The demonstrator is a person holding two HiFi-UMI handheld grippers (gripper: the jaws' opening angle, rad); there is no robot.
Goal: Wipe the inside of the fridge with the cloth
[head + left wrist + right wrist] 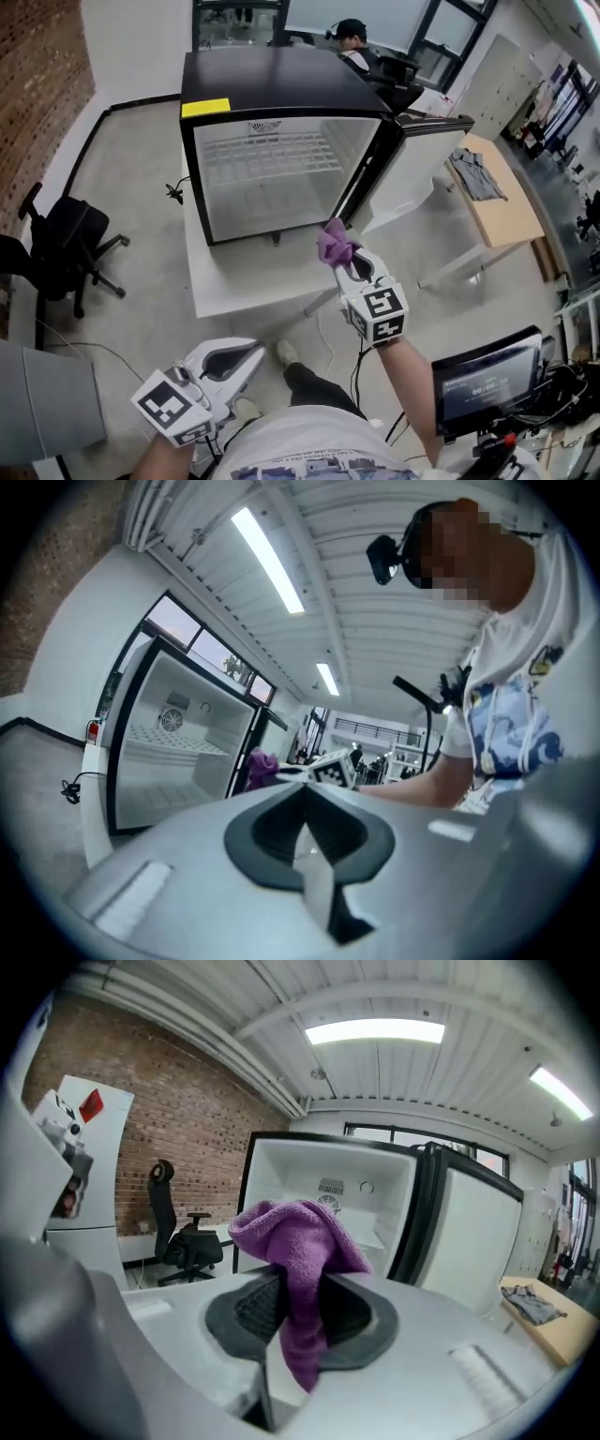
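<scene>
Where the right gripper's (pixel 349 265) jaws come together, a purple cloth (pixel 335 243) is clamped between them, bunched above the pads and hanging in a tail below, as the right gripper view shows. In the head view the cloth sits just right of centre, in front of the lower right corner of the fridge (pixel 281 84) opening, outside the cabinet and close to the hinge edge. The fridge has a black top, a yellow label (pixel 205 107) at its upper left front corner and a white interior with a wire shelf (pixel 267 155). Its door (pixel 417 173) is swung open toward the right of the frame. The cabinet rests on a low white platform (pixel 234 281).

At the lower left of the frame the left gripper (pixel 253 353) is held low near the person's body, well apart from the fridge. Its jaws are pressed together with nothing between them.

A black office chair (pixel 66 244) stands at the left edge beside a brick wall (pixel 42 84). On the right, a wooden table (pixel 506 216) carries a grey garment (pixel 476 176). A screen (pixel 483 384) glows at the lower right, and a person (pixel 352 37) sits behind the fridge at the top.
</scene>
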